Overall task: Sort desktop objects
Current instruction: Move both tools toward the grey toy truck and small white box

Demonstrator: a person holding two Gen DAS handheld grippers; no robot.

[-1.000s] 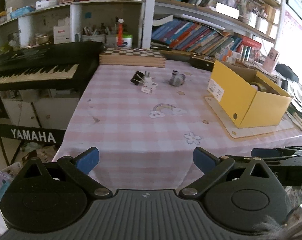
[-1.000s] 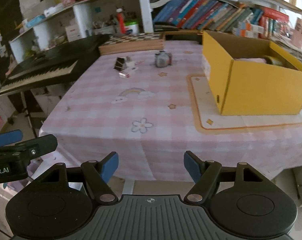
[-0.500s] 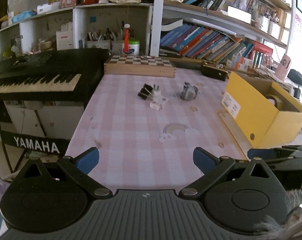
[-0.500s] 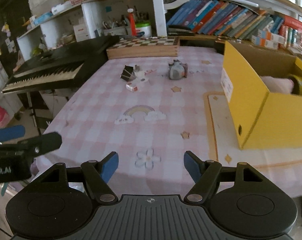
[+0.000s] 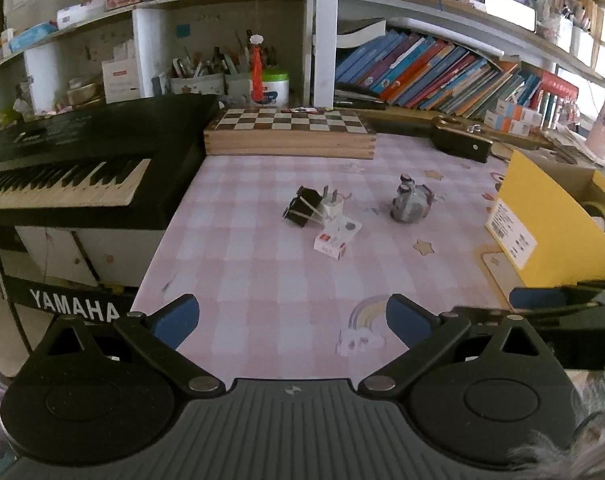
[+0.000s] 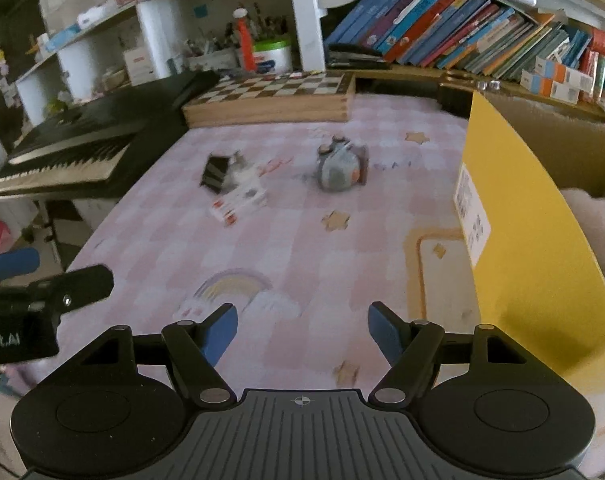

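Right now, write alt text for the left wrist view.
The open left tool hovers over a pink checked tablecloth; ahead lie a black binder clip, a white plug, a small box and a grey toy. A yellow box stands right.

"YAMAHA" in white capitals on the black keyboard stand (image 5: 76,309); partial "oot.AI" on the left gripper (image 6: 20,340).

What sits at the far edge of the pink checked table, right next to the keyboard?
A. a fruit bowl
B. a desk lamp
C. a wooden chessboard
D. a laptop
C: a wooden chessboard lies flat at the table's far end, beside the black keyboard, in both views.
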